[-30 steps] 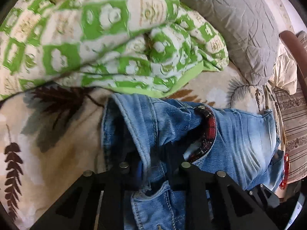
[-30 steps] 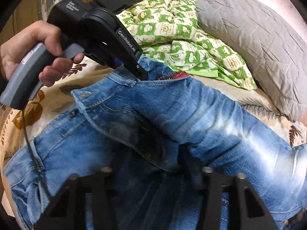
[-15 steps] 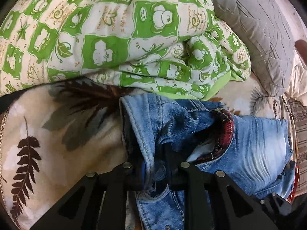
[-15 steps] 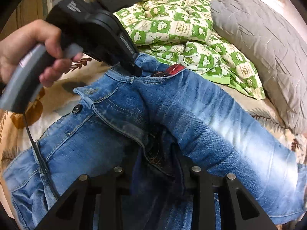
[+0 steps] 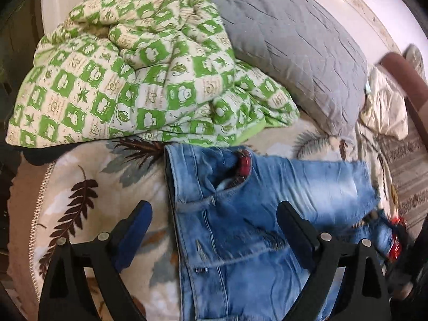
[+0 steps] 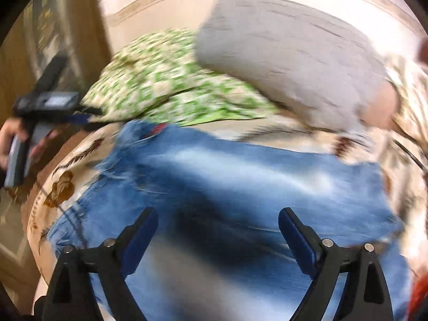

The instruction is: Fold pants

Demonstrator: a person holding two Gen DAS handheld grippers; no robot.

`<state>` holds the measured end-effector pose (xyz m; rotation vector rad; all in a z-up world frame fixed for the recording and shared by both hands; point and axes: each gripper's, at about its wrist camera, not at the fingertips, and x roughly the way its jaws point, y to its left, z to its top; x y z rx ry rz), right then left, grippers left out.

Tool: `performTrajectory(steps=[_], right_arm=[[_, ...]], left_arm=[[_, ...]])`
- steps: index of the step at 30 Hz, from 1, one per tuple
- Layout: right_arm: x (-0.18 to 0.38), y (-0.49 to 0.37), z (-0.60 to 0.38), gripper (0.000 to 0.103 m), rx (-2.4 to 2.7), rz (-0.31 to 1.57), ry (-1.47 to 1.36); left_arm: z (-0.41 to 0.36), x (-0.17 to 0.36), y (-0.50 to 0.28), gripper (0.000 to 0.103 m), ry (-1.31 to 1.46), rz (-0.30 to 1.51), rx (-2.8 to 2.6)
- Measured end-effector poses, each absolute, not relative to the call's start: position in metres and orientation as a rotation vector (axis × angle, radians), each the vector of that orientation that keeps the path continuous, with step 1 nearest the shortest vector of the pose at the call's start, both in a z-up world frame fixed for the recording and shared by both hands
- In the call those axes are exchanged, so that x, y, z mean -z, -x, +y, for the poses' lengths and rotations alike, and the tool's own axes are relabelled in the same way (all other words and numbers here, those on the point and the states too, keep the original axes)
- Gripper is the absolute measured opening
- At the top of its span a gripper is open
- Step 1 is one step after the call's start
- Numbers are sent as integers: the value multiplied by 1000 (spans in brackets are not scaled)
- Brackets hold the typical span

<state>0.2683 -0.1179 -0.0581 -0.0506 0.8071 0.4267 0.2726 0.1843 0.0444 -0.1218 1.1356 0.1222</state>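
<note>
Both tongs are opening wide w/ nothing clamped between them. The left gripper point(image 5: 214, 220) is hanging above the faded blue denim pants point(image 5: 254, 227), jaws spreading, no cloth touching either pad; the waistband edge w/ its red plaid lining is lying just ahead of the tips, and the folded denim is running under and past the right-hand finger. The cream bedspread w/ brown leaf print point(image 5: 80, 192) is showing under the left-hand finger, so this tong is sitting over the pants' edge, not their middle.

The right gripper point(image 6: 216, 224) is also spreading its jaws, empty, over the pants point(image 6: 254, 176) (heavy blur in this view, so details are poor). The denim is filling the space under and ahead of its tips, one leg stretching off to the right. Far left of these tips the left gripper point(image 6: 88, 119) is visible in a hand point(image 6: 10, 141).

Well beyond both tongs, the green-and-cream checked quilt point(image 5: 128, 75) and the grey quilted pillow point(image 5: 294, 53) are piled clear of the work.

Judgement: the pants are lying doubled on the bed w/ a fold laid down, and the jaws are likely parting to let the cloth settle flat.
</note>
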Motion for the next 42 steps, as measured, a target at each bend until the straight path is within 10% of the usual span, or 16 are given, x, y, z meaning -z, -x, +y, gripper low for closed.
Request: performTrajectory(steps=[24, 32, 37, 40, 42], right_arm=[[103, -470, -342, 89, -262, 1194, -323], [131, -501, -312, 66, -300, 1250, -204], [138, -507, -309, 21, -280, 1251, -147], [139, -504, -315, 18, -273, 1242, -144], [139, -503, -316, 17, -266, 1238, -133]], left_arm=[[-63, 61, -428, 94, -348, 1254, 364], [-81, 115, -452, 94, -432, 1309, 420], [-90, 143, -458, 94, -493, 1364, 439], [-86, 150, -458, 75, -455, 1384, 448], [-83, 144, -459, 28, -430, 1374, 450]])
